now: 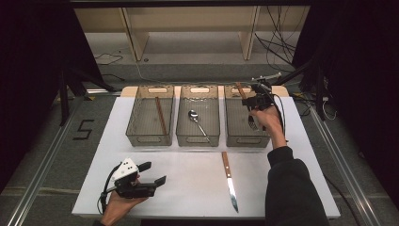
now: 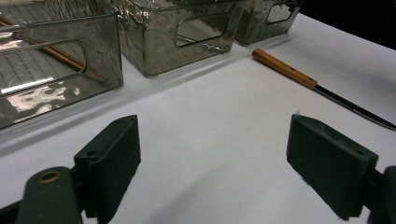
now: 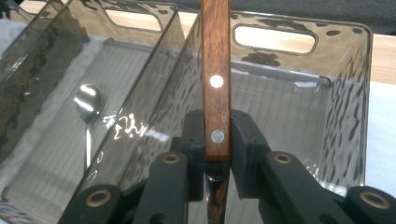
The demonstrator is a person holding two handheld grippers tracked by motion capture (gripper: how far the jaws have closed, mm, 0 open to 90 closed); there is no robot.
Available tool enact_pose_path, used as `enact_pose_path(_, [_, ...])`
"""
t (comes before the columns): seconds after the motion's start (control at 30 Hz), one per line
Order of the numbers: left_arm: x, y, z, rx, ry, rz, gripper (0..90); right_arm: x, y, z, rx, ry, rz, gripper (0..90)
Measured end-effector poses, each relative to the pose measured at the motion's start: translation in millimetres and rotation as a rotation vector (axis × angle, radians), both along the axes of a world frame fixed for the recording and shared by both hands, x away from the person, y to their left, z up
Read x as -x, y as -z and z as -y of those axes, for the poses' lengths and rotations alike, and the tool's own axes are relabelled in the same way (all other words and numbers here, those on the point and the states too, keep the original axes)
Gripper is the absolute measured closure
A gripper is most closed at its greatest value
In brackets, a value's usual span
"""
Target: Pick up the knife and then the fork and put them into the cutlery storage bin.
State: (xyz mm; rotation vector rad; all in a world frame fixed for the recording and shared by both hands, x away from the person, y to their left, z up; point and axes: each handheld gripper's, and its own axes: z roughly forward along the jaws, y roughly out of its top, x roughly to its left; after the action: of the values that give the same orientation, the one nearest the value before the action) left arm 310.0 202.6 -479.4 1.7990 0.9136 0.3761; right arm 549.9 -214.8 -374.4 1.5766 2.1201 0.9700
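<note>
My right gripper [image 1: 255, 100] hangs over the right-hand bin [image 1: 244, 140], shut on the wooden handle [image 3: 215, 56] of a utensil. The handle points up and away, with two rivets showing. The utensil's metal end [image 1: 252, 123] dips toward the bin, and its shape is unclear. My left gripper [image 1: 156, 172] rests low over the white table's near left, open with nothing between its fingers [image 2: 112, 154]. A knife [image 1: 229, 181] with a wooden handle [image 2: 285, 69] lies on the table to its right.
Three clear grey bins stand in a row at the back. The left bin [image 1: 148, 140] holds a brown stick [image 1: 161, 115]. In the middle bin [image 1: 197, 140] lies a spoon [image 1: 195, 117]. The white table [image 1: 188, 188] drops off near the front.
</note>
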Motion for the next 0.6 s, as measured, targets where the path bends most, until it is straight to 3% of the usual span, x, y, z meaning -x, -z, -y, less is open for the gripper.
enact_pose_path(0.6, [0.4, 0.1, 0.4, -0.005, -0.001, 0.000, 17.3, -9.3, 18.4, -16.2, 0.022, 0.021, -0.043, 77.3])
